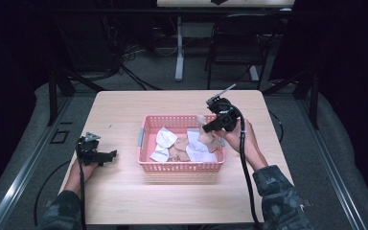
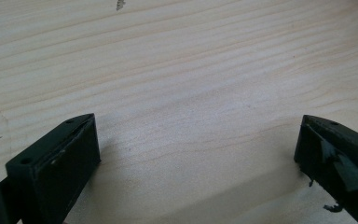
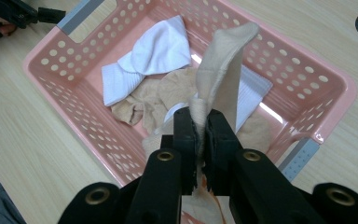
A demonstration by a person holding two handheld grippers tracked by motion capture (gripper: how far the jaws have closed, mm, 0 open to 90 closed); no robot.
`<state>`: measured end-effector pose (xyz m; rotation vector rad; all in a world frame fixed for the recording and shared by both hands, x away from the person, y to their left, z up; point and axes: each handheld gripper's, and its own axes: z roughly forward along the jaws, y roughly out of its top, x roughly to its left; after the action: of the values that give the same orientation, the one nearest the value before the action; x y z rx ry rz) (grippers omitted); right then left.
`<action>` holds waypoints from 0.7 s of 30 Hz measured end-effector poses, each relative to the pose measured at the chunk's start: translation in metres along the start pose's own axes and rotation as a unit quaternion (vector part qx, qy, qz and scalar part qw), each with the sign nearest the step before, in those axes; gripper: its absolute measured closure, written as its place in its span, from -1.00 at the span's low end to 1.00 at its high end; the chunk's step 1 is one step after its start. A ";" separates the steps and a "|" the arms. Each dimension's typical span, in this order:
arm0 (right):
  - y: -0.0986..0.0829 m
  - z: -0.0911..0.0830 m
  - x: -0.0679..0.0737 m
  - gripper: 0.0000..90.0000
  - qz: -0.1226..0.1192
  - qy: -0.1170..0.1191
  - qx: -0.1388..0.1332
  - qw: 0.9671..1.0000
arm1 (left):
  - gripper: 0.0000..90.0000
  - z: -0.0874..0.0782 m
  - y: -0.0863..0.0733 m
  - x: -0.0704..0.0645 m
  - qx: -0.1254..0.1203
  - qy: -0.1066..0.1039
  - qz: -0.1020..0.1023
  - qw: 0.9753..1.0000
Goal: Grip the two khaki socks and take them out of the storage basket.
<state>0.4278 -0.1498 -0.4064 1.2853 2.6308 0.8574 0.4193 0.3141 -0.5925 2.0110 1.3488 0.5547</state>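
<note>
Right gripper view: right tongs clenched on a beige sock, lifted above the pink basket of socks. Left tongs released, empty, low over the worktop, well apart from it.

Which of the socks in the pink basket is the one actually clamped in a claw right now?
The beige sock standing upright between the shut jaws of the right claw. The white socks and the other beige ones lie loose on the basket floor.
</note>
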 end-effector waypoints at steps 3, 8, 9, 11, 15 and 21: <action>0.000 -0.001 0.000 0.88 0.000 -0.001 0.000 1.000 | -1.00 0.000 0.000 0.000 0.000 0.000 0.000 1.000; 0.001 -0.006 -0.003 0.88 0.000 -0.004 0.001 1.000 | -1.00 0.000 0.000 0.000 0.000 0.000 0.000 1.000; 0.001 -0.007 -0.004 0.88 0.005 -0.002 0.000 1.000 | -1.00 0.000 0.000 0.000 0.000 0.000 0.000 1.000; 0.001 -0.010 -0.006 0.88 0.005 -0.002 0.000 1.000 | -1.00 0.000 0.000 0.000 0.000 0.000 0.000 1.000; -0.001 -0.017 -0.008 0.88 0.006 -0.003 -0.004 1.000 | -1.00 0.000 0.000 0.000 0.000 0.000 0.000 1.000; -0.002 -0.028 -0.011 0.88 0.008 -0.007 -0.011 1.000 | -1.00 0.000 0.000 0.000 0.000 0.000 0.000 1.000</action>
<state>0.4249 -0.1718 -0.3861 1.3042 2.5959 0.8739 0.4193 0.3141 -0.5925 2.0112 1.3488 0.5549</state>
